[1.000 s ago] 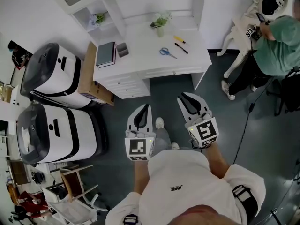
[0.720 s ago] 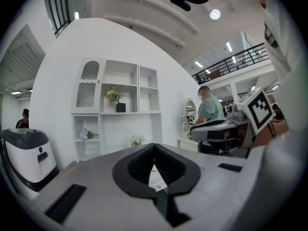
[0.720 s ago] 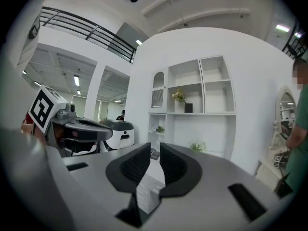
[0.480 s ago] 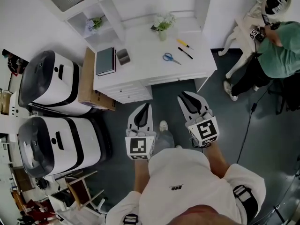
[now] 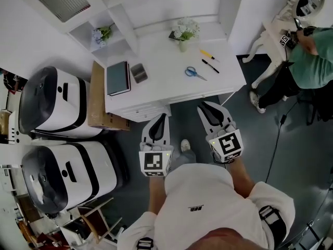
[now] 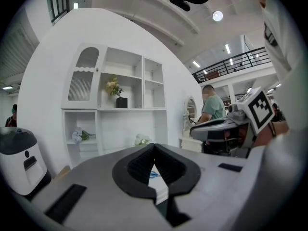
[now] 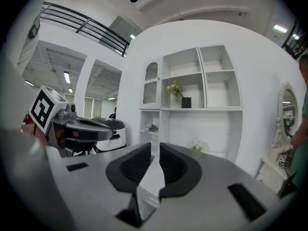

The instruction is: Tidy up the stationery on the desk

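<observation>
Blue-handled scissors, a yellow pen and a black pen lie on the right half of the white desk. A dark notebook and a small grey holder sit on its left half, with a flower vase at the back. My left gripper and right gripper hang over the dark floor just short of the desk's front edge. Both are empty, with the jaws together. The left gripper points at the desk, and so does the right gripper.
Two white and black machines stand at the left, beside a cardboard box against the desk. A person in green sits at the right by a white chair. White shelves rise behind the desk.
The desk has slid lower and nearer in the head view as the person steps toward it. Both grippers stay in the same pose in front of the body.
</observation>
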Tool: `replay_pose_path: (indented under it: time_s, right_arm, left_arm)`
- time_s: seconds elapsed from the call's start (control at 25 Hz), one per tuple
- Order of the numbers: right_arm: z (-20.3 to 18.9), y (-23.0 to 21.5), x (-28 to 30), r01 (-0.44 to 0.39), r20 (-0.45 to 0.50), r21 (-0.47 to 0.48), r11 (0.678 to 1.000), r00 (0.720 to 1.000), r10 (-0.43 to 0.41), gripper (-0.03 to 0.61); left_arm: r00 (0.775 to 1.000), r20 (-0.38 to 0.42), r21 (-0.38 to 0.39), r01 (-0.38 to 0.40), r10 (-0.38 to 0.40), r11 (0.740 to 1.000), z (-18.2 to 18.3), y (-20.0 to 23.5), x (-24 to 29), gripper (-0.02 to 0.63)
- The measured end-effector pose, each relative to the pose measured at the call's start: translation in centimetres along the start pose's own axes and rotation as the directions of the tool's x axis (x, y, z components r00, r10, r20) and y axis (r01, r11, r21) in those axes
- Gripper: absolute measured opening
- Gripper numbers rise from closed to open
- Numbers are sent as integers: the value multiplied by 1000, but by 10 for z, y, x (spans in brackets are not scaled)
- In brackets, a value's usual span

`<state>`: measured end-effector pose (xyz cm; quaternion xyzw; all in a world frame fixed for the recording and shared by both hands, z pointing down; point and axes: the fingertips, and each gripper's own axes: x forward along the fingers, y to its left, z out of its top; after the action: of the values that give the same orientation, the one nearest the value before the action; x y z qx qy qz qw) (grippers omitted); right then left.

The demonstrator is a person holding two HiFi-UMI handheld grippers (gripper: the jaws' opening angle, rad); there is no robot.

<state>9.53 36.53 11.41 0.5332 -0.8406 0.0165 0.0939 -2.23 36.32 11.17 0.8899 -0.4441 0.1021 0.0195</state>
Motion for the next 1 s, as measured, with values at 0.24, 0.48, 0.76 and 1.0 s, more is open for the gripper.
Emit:
replay_pose_path:
  time_s: [0.24, 0.48, 0.76, 1.0]
  right_arm:
    - [4, -10, 38, 40, -13, 1, 999, 999, -40, 40]
    - [5, -17, 68, 79, -28, -4, 997, 996, -79, 38]
    - [-8, -24, 90, 107, -81, -15, 994, 991, -108, 37]
    - [-21, -35, 101, 122, -126, -11, 993, 984, -122, 32]
  left_arm:
    - [999, 5, -2, 43, -43, 999, 1, 32, 34, 0]
    - [996, 13, -1, 85, -85, 996, 1, 56, 61, 0]
    - [993, -1, -30, 117, -118, 993, -13, 75, 83, 0]
    - [991, -15, -51, 134, -135, 990, -27, 82, 100, 0]
